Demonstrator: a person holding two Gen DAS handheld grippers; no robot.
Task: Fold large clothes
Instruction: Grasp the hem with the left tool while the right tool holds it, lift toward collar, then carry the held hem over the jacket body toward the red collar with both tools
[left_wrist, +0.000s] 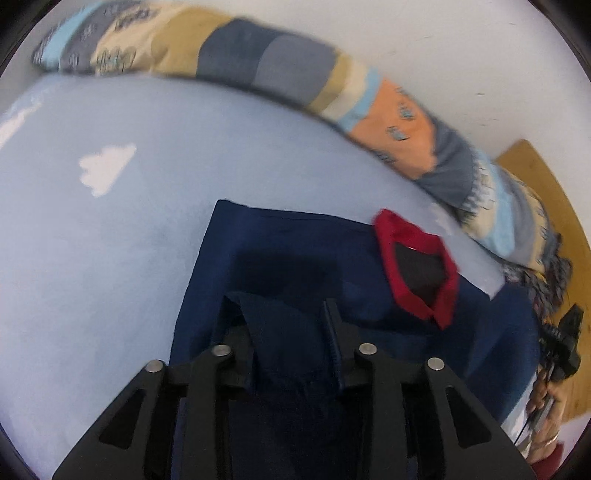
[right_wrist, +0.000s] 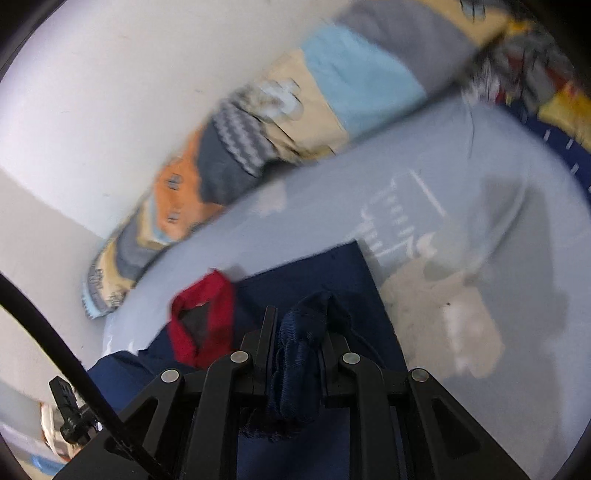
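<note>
A navy shirt with a red collar lies flat on a light blue bed sheet. My left gripper is shut on a raised fold of the navy fabric, which hangs above the flat part and casts a shadow on it. In the right wrist view the same shirt and its red collar lie below my right gripper. That gripper is shut on a bunched wad of navy cloth. Both views are blurred.
A rolled patchwork blanket runs along the white wall behind the bed. A wooden surface shows past the bed's right end. A person's hand is at the right edge. A black cable crosses the lower left.
</note>
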